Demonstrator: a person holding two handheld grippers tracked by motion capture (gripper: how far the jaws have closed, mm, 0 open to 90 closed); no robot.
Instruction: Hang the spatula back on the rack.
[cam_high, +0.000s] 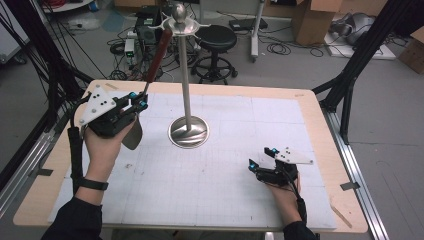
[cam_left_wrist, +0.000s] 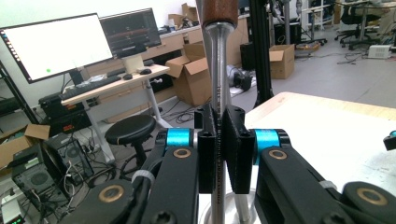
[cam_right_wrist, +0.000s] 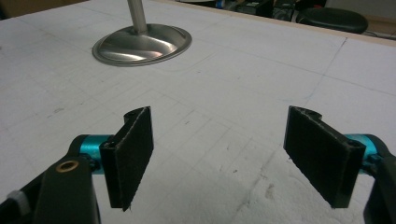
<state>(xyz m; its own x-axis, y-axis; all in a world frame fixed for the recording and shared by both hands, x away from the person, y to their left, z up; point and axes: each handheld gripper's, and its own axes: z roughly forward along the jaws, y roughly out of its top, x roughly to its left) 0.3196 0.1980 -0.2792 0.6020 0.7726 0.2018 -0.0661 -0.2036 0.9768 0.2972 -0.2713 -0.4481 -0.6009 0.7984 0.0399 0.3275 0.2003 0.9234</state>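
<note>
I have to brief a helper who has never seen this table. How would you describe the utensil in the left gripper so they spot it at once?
Start at the tall steel stand in the middle of the white table. Just left of it, the left gripper clamps a utensil by its thin metal shaft. It alone has a reddish-brown wooden handle, slanting up toward the stand's top, and a flat metal blade hanging below.

Right gripper (cam_right_wrist: 219, 158) jaws wide apart over white mat (cam_right_wrist: 233, 84), stand base (cam_right_wrist: 142, 44) beyond

stand (cam_high: 188, 131): table (cam_high: 310, 117) centre | utensil (cam_high: 156, 59): left, perhaps leaning on stand top
</note>
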